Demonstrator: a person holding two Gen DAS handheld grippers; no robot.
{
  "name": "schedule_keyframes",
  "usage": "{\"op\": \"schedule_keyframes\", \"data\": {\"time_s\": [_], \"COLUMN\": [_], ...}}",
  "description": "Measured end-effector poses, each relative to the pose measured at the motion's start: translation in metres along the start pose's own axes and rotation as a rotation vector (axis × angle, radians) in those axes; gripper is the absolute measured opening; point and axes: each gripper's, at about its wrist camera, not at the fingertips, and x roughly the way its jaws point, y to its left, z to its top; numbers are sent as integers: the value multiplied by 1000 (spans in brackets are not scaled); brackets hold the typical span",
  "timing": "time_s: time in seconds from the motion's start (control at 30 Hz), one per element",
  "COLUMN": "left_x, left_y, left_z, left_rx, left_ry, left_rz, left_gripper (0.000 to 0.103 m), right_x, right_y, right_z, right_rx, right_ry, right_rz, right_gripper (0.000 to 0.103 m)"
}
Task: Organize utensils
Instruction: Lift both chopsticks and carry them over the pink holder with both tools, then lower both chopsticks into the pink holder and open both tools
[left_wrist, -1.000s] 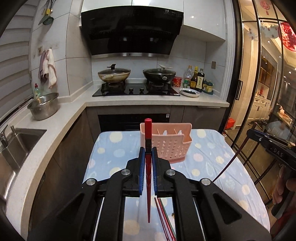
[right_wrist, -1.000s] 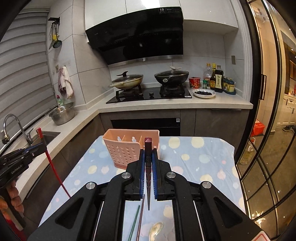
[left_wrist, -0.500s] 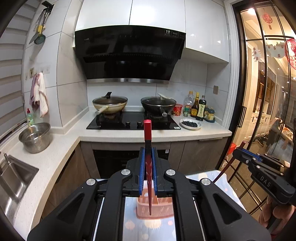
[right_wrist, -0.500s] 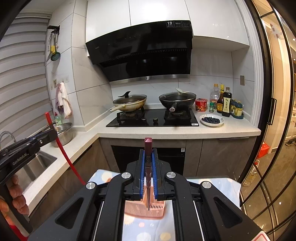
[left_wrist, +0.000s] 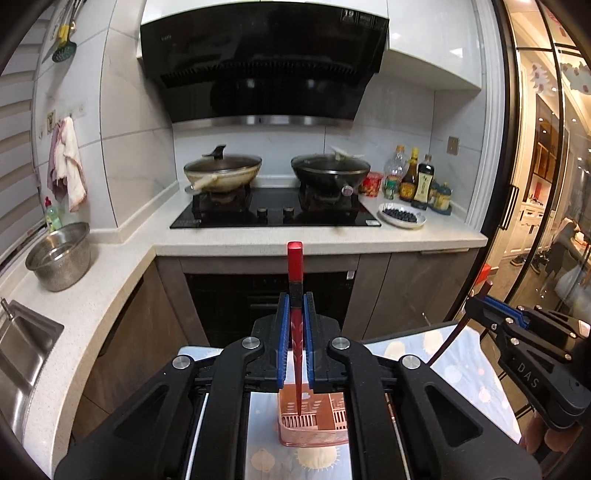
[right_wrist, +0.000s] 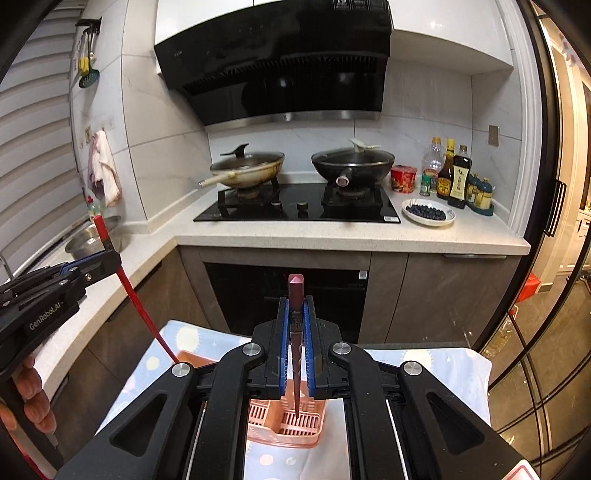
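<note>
A home kitchen at night, with a black range hood (left_wrist: 264, 59) over a gas hob carrying two lidded woks, sauce bottles and a plate of blueberries (right_wrist: 427, 212) to the hob's right, and a steel bowl (left_wrist: 59, 254) by the sink to its left. In front of the cabinets stands a desk (right_wrist: 424, 373) covered in a pale blue cloth with coloured dots. On the cloth sits a pink slotted utensil caddy (right_wrist: 291, 424), the landmark here. The left tongs (left_wrist: 295, 332) are clenched on a bright red chopstick (left_wrist: 295, 280), held steeply with its thin tip hanging just above the caddy's open top. The right tongs (right_wrist: 295, 332) are clenched on a darker maroon chopstick (right_wrist: 295, 306), its tip likewise poised over the caddy, seemingly over a slotted compartment. Both chopsticks are directly above the caddy, side by side, not yet inside. The visible compartments look empty, though the tongs hide part of the caddy. Judging from this, the task is at an early to middle stage: two chopsticks are lifted and lined up, and lowering and releasing them remains. Whether other utensils wait on the desk cannot be seen.
</note>
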Motion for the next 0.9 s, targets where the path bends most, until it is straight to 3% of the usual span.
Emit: {"op": "schedule_keyframes", "data": {"time_s": [0.53, 0.6, 0.73, 0.9], "left_x": [28, 27, 26, 23], "left_y": [2, 1, 0, 3], "left_z": [-20, -21, -21, -21], "left_rx": [-6, -9, -15, -16], "left_ry": [62, 50, 43, 40], "left_rz": [15, 38, 57, 67], "left_gripper": [8, 9, 28, 34], "right_x": [39, 37, 32, 23], "right_y": [-1, 1, 3, 4], "right_z": [-21, -22, -22, -24], "right_rx": [-8, -19, -21, -26], "right_ry": [75, 65, 48, 38], "right_rz": [-22, -38, -38, -35], "right_gripper": [8, 19, 27, 29]}}
